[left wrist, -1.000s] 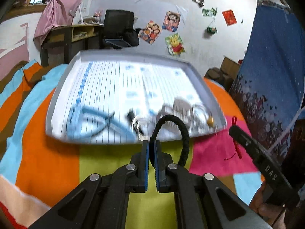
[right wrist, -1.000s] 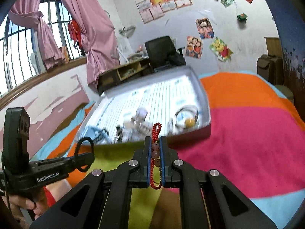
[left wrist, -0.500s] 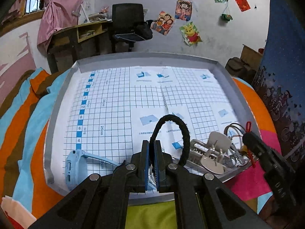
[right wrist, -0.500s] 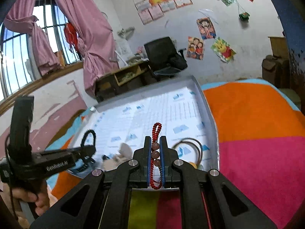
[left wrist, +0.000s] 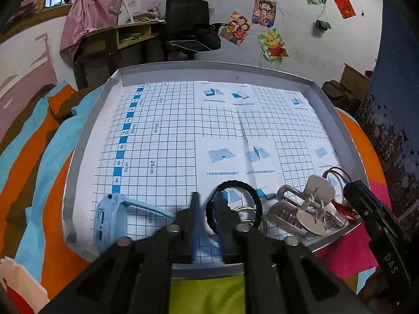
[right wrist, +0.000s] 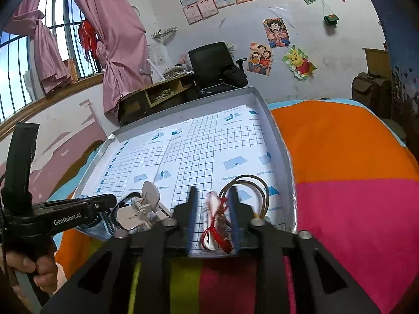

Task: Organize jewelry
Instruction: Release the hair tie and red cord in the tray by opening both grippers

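A grey tray (left wrist: 86,136) lined with blue-grid paper lies on the bed. My left gripper (left wrist: 208,204) is open over its near edge; a black braided hair tie (left wrist: 255,198) hangs loose around its right finger. My right gripper (right wrist: 213,198) is open over the tray's near right corner (right wrist: 290,209); a red beaded bracelet (right wrist: 217,233) drops blurred between its fingers. A silver hair claw (left wrist: 301,209), (right wrist: 141,209), a brown hair tie (right wrist: 251,183) and a blue watch (left wrist: 107,217) lie along the tray's near edge.
A bedspread (right wrist: 340,170) in orange, pink, yellow-green and blue stripes is under the tray. A dark blue hanging cloth (left wrist: 392,104) is on the right. A desk and black office chair (left wrist: 188,31) stand beyond the tray. The right gripper shows at the left view's right edge (left wrist: 371,214).
Both grippers have opened. The black hair tie slipped from the left grip onto its right finger. The red bracelet left the right grip and falls toward the tray. Both moved further over the tray.
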Available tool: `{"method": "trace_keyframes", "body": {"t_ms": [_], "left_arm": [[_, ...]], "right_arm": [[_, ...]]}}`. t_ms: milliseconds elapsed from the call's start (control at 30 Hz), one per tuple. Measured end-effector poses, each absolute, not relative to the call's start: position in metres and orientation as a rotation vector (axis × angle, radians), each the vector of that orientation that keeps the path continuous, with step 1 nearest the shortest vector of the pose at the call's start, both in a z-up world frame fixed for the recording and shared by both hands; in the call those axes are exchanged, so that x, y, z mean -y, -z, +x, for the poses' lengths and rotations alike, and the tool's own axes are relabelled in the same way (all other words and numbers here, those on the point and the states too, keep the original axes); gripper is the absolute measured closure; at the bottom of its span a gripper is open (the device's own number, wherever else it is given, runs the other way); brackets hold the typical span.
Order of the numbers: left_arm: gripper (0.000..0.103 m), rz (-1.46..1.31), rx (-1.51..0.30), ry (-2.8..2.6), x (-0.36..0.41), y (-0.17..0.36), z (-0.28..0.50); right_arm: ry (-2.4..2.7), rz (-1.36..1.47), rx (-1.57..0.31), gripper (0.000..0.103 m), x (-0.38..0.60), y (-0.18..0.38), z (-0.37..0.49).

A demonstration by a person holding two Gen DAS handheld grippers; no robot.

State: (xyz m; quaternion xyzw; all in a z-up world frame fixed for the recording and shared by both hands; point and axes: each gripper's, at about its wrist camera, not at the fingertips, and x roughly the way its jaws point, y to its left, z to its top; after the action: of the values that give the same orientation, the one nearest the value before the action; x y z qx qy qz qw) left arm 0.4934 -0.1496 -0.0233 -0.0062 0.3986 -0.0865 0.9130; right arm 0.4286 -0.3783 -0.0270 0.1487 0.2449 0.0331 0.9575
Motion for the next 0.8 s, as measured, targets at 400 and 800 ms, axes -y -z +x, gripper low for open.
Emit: {"method": "trace_keyframes", "body": {"t_ms": [400, 800], "left_arm": [[0.010, -0.066, -0.594, 0.161, 0.132, -0.015, 0.437], [0.000, -0.143, -0.412, 0.119, 0.093, -0.059, 0.361]], "right_arm": [[-0.001, 0.251, -0.420, 0.038, 0.381, -0.007, 0.403], [-0.020, 0.195, -0.337, 0.002, 0.374, -0.062, 0.341]]}}
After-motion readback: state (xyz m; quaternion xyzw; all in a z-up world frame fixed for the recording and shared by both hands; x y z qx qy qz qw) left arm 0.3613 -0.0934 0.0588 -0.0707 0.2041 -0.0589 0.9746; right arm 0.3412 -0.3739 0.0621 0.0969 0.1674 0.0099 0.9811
